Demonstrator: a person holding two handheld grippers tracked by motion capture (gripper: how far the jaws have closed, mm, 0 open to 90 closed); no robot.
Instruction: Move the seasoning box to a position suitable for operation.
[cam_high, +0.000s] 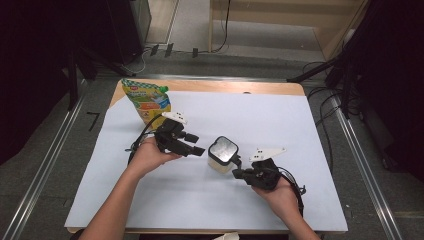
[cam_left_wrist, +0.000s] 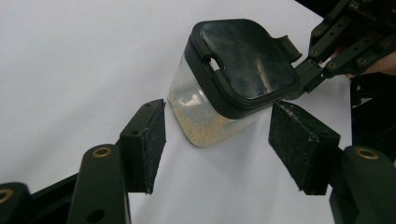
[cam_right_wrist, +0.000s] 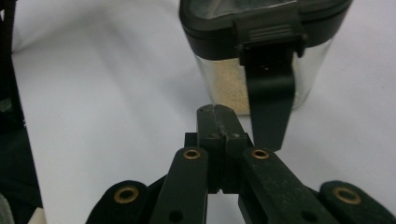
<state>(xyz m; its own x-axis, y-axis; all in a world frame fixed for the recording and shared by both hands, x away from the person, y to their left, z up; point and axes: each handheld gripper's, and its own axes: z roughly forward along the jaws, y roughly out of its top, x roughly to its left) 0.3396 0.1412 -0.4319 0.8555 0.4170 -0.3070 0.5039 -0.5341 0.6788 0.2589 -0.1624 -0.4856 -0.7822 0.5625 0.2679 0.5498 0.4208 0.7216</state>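
On the white sheet (cam_high: 210, 200) covering the table, near its middle, I am watching a clear container (cam_high: 221, 156) with a black lid (cam_left_wrist: 243, 60) standing upright, a shallow layer of pale grainy stuff lying in its bottom. From the high view it is sitting between my two tools.

I am holding the left gripper (cam_high: 199, 150) just to the left of the container, its jaws standing apart with nothing pressed between them. Along the left gripper view, the two pads (cam_left_wrist: 152, 140) are flanking the container's lower body with white sheet showing on either side, so they are not touching it.

I am keeping the right gripper (cam_high: 239, 172) low at the container's right side. Its jaws are pressed flat together, tip against tip, with nothing caught between them. In the right gripper view the closed tips (cam_right_wrist: 217, 121) are sitting just beside a black tab (cam_right_wrist: 268, 88) that is hanging down from the lid's latch; whether they are touching it I cannot tell.

Far back at the left corner, a yellow and green pouch (cam_high: 147, 100) is standing well apart from all this.
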